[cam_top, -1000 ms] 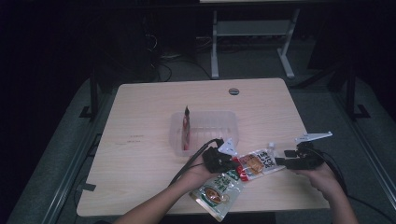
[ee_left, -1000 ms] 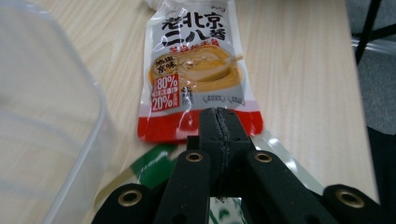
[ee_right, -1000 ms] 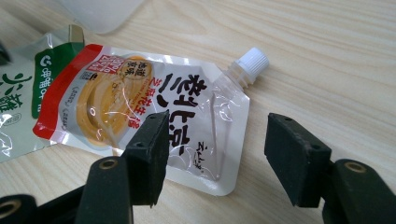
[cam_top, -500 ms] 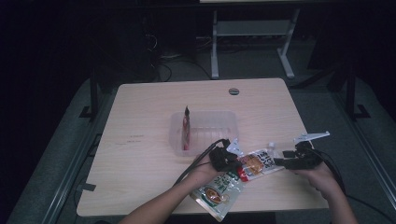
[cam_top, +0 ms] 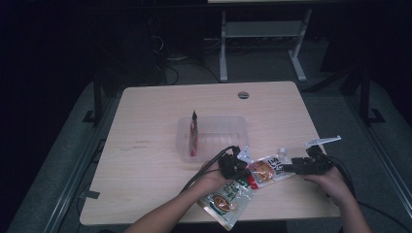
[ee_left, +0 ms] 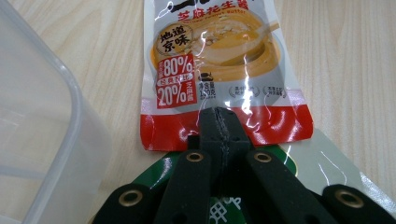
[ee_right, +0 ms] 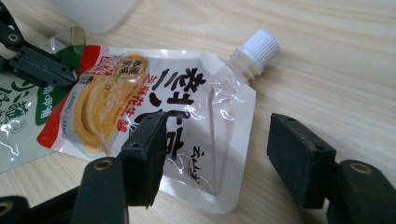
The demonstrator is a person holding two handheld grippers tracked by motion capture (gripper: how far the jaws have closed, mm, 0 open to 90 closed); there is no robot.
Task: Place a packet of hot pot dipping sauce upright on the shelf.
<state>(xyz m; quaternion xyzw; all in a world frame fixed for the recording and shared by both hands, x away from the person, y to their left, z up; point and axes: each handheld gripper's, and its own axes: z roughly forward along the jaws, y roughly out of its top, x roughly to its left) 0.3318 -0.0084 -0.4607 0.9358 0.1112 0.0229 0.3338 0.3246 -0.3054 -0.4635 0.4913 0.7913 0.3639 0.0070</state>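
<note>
A wooden table point(cam_top: 145, 145) is being used as the work surface, with a clear plastic container point(cam_top: 214, 136) standing near its middle. Just in front of the container, a spouted sauce pouch point(cam_top: 266, 170) is lying flat, partly overlapping a green packet point(cam_top: 226, 199). The pouch's red bottom edge is being pinched by the closed jaws of the left gripper point(ee_left: 219, 128). The pouch's spout end is being straddled by the right gripper point(ee_right: 212, 161), whose jaws are standing apart, not pressing on it.

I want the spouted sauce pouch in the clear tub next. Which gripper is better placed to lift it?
Left. The left gripper is shut on the sauce pouch at its red edge; the right gripper is open around the spout end.
</note>
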